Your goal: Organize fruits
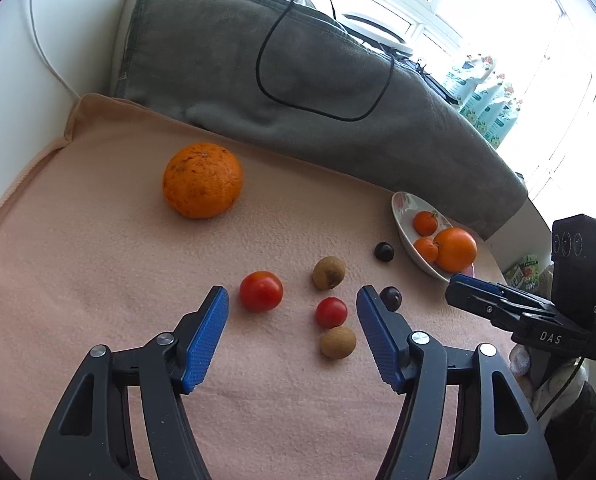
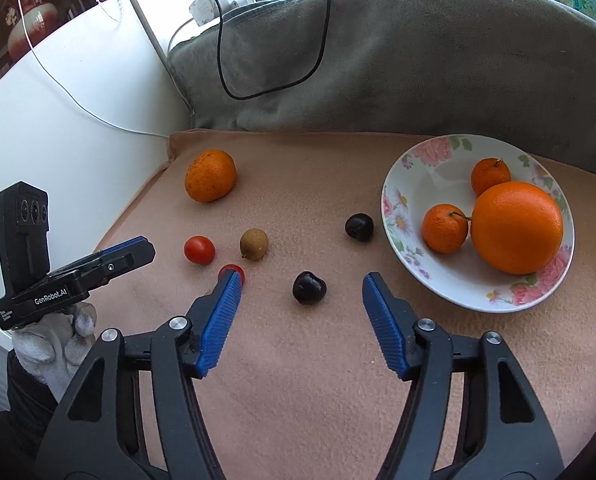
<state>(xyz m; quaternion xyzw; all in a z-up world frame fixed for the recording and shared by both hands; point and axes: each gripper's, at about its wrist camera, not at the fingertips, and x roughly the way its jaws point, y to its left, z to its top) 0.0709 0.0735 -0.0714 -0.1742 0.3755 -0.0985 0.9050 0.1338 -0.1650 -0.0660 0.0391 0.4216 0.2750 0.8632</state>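
Note:
Loose fruit lies on a peach cloth (image 2: pixel 298 380). My right gripper (image 2: pixel 302 278) stands open around a dark cherry (image 2: pixel 309 288), its pads clear of the fruit on both sides. A second cherry (image 2: pixel 359 227) lies nearer the flowered plate (image 2: pixel 430 168), which holds a big orange (image 2: pixel 516 227) and two small tangerines (image 2: pixel 445 228). My left gripper (image 1: pixel 291 294) is open above a small tomato (image 1: pixel 331 312) and a brown longan (image 1: pixel 338 342). A larger tomato (image 1: pixel 261 291) sits just beyond its left finger. Farther off are another longan (image 1: pixel 328 273) and a large mandarin (image 1: pixel 202 180).
A grey cushion (image 1: pixel 298 80) with a black cable (image 1: pixel 265 80) looped over it rises behind the cloth. A white panel (image 2: pixel 77 100) closes the left side. The plate (image 1: pixel 404 204) sits at the cloth's right edge. A gloved hand (image 2: pixel 57 340) holds the left gripper (image 2: pixel 137 246).

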